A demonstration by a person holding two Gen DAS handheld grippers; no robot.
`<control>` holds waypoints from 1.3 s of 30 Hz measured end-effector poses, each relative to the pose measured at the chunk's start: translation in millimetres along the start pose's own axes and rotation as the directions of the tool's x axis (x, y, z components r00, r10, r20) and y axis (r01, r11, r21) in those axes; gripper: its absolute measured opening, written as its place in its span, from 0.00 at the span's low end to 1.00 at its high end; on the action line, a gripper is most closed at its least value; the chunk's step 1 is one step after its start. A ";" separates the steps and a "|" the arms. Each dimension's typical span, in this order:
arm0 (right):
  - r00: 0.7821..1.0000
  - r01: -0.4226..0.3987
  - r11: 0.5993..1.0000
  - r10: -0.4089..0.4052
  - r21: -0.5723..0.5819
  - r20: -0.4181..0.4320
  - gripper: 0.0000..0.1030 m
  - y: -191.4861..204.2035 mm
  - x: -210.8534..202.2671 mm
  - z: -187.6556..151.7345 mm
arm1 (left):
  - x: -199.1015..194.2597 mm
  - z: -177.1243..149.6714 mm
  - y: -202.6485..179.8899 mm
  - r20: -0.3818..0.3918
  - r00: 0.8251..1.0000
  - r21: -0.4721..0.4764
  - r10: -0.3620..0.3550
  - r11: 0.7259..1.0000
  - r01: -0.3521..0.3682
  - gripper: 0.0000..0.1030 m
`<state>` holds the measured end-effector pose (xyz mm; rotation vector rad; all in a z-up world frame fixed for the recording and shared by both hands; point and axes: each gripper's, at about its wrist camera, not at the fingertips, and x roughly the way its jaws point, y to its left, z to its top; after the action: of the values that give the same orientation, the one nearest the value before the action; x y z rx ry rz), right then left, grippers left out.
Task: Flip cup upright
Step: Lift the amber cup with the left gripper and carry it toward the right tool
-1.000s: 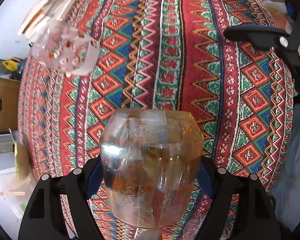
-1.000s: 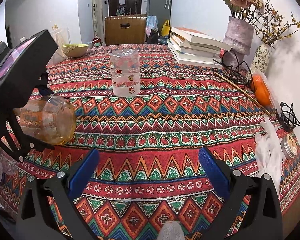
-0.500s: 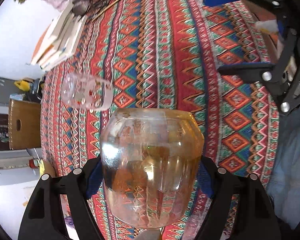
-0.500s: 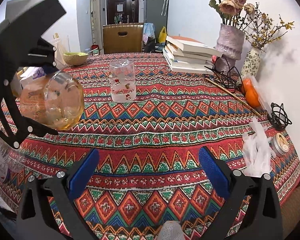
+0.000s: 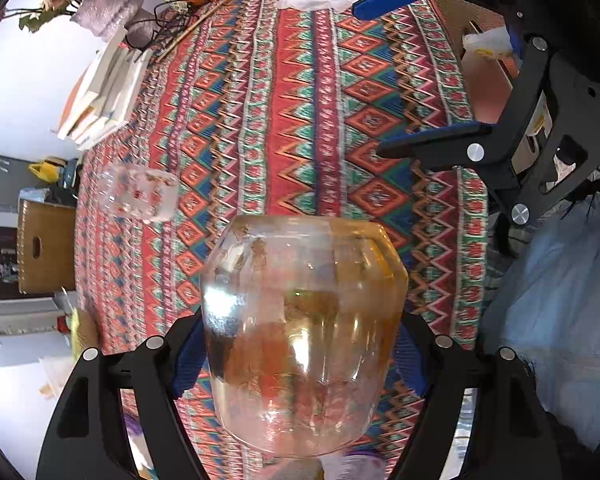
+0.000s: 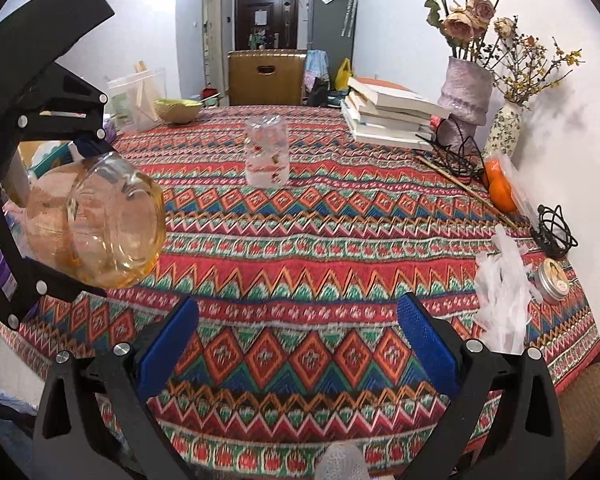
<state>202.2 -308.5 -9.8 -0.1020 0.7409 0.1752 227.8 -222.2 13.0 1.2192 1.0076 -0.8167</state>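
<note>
My left gripper (image 5: 300,356) is shut on an amber glass cup (image 5: 302,332), held in the air above the patterned tablecloth (image 5: 300,92). In the right wrist view the cup (image 6: 96,220) lies on its side at the left, clamped by the left gripper, its thick base facing right. My right gripper (image 6: 298,340) is open and empty over the table's near edge; it also shows in the left wrist view (image 5: 424,60). A clear cup with red prints (image 6: 267,152) stands on the cloth further back, also in the left wrist view (image 5: 140,194).
A stack of books (image 6: 388,120), two vases with flowers (image 6: 466,92), an orange (image 6: 500,190), a black wire holder (image 6: 554,230), crumpled plastic (image 6: 500,280) and a small tin (image 6: 552,280) line the right side. A green bowl (image 6: 178,110) and a chair (image 6: 266,78) are at the back.
My left gripper has kept turning with the amber cup and lifted it higher. The right gripper has drawn back slightly and stays open.
</note>
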 end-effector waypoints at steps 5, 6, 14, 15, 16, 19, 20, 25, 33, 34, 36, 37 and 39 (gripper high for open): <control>1.000 -0.022 0.998 0.021 -0.051 -0.020 0.93 7.5 -2.3 -15.2 | 16.8 -4.3 -16.7 -0.035 0.999 -0.018 -0.004 1.000 0.004 0.73; 0.999 -0.028 0.998 0.026 -0.060 -0.025 0.93 9.4 -2.4 -18.7 | 20.7 -5.0 -19.0 -0.042 0.999 -0.021 -0.005 1.000 0.004 0.73; 0.998 -0.049 0.995 0.045 -0.083 -0.045 0.93 14.2 0.2 -34.1 | 52.6 -5.6 -31.0 -0.099 0.995 0.016 -0.003 1.000 0.004 0.73; 0.998 -0.050 0.995 0.046 -0.082 -0.047 0.93 14.0 0.5 -35.4 | 57.0 -5.9 -30.7 -0.107 0.994 0.017 -0.002 1.000 0.004 0.73; 0.998 -0.049 0.995 0.046 -0.081 -0.048 0.93 13.7 0.6 -36.4 | 62.2 -6.1 -29.5 -0.118 0.993 0.017 -0.001 1.000 0.003 0.73; 0.998 -0.044 0.996 0.040 -0.077 -0.049 0.93 11.6 1.2 -37.7 | 70.2 -6.4 -27.6 -0.130 0.992 0.028 -0.003 1.000 0.006 0.73; 0.998 -0.043 0.996 0.040 -0.075 -0.050 0.93 10.7 1.7 -38.0 | 73.2 -7.0 -28.0 -0.135 0.991 0.035 -0.004 0.999 0.009 0.73; 0.998 -0.043 0.997 0.039 -0.066 -0.057 0.93 8.9 4.6 -39.6 | 76.0 -9.6 -26.2 -0.132 0.991 0.040 -0.010 0.999 0.016 0.74; 0.996 -0.052 0.997 0.048 -0.062 -0.069 0.93 11.1 7.8 -42.7 | 81.4 -11.4 -24.1 -0.149 0.989 -0.002 -0.002 1.000 0.002 0.74; 0.996 -0.053 0.997 0.048 -0.061 -0.070 0.93 11.6 7.7 -43.1 | 81.5 -11.9 -23.7 -0.148 0.989 -0.004 -0.001 1.000 0.001 0.74; 0.996 -0.053 0.997 0.048 -0.060 -0.069 0.93 12.5 6.8 -43.8 | 81.2 -12.8 -24.2 -0.147 0.989 0.000 0.001 1.000 -0.001 0.75; 0.996 -0.052 0.997 0.048 -0.059 -0.069 0.93 12.7 6.4 -44.1 | 81.2 -13.1 -25.3 -0.148 0.989 0.002 0.002 1.000 -0.002 0.76; 0.997 -0.051 0.997 0.047 -0.059 -0.068 0.93 12.9 6.3 -44.4 | 79.2 -14.1 -25.9 -0.144 0.990 -0.001 0.001 1.000 -0.001 0.78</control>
<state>174.9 -301.9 -47.0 -0.1486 0.8048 0.2420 230.0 -211.5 -70.8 1.2922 1.1242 -0.7350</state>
